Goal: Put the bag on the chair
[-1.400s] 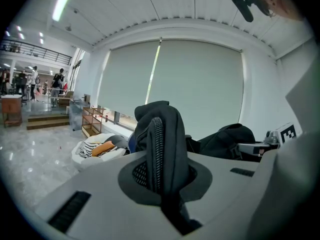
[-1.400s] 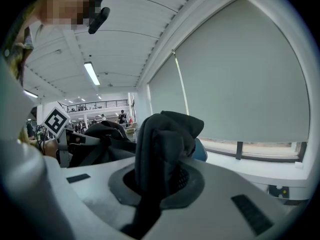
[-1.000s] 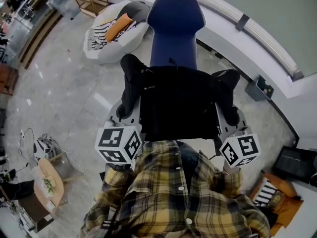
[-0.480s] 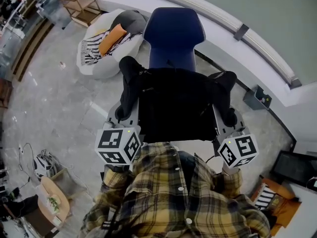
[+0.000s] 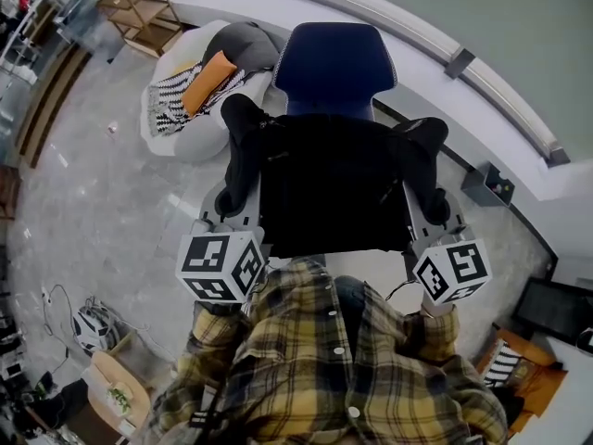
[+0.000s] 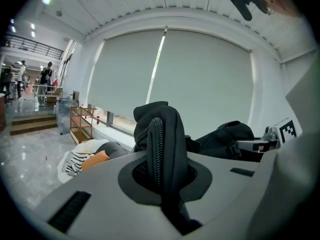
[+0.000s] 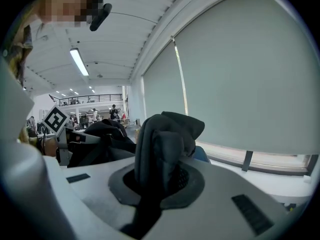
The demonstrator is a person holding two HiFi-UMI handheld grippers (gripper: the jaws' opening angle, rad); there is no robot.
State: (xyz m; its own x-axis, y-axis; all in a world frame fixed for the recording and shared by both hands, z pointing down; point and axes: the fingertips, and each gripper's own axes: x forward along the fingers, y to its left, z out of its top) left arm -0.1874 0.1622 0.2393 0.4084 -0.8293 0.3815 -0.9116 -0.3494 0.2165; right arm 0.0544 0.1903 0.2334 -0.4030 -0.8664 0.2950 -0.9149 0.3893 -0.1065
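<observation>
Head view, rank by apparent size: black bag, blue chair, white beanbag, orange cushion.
Largest: black fabric bag
Then blue padded chair and white beanbag: too alike to rank, chair partly hidden
Smallest: orange cushion

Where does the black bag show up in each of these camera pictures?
Head view: the black bag fills the middle, held between the left gripper and the right gripper, below the blue chair in the picture.
Left gripper view: its strap stands dead centre, pinched in the jaws.
Right gripper view: a fold of it stands at centre, clamped in the jaws.
Shared landmark: the pale window blind beyond it.
</observation>
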